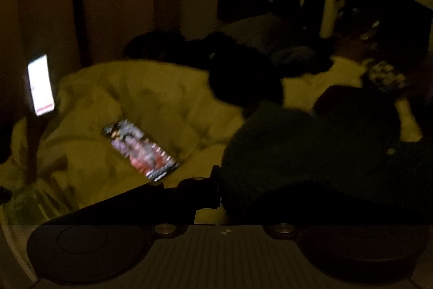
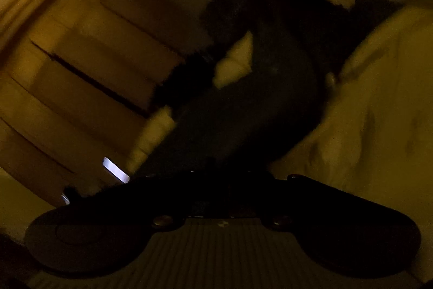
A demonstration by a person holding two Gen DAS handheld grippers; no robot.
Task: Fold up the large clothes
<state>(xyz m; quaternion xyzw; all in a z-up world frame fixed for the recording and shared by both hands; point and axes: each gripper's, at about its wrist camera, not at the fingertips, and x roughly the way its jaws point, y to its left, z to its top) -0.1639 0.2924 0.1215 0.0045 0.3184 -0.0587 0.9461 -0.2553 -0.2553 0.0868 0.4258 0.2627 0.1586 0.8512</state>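
A large dark green garment (image 1: 311, 153) lies bunched on a pale yellow quilt (image 1: 135, 99) and fills the lower right of the dim left wrist view. My left gripper (image 1: 224, 191) is shut on its near edge. One dark finger (image 1: 213, 188) shows against the cloth and the other is hidden under it. In the right wrist view the same dark garment (image 2: 257, 104) runs as a long band from the top of the picture down into my right gripper (image 2: 216, 178). That gripper is shut on the cloth, and its fingers are almost lost in shadow.
A lit phone screen (image 1: 40, 84) stands at the left, and a colourful flat packet (image 1: 140, 151) lies on the quilt. More dark clothes (image 1: 243, 72) are heaped further back. Wooden panels (image 2: 94, 58) fill the right wrist view's left side, pale bedding (image 2: 365, 126) its right.
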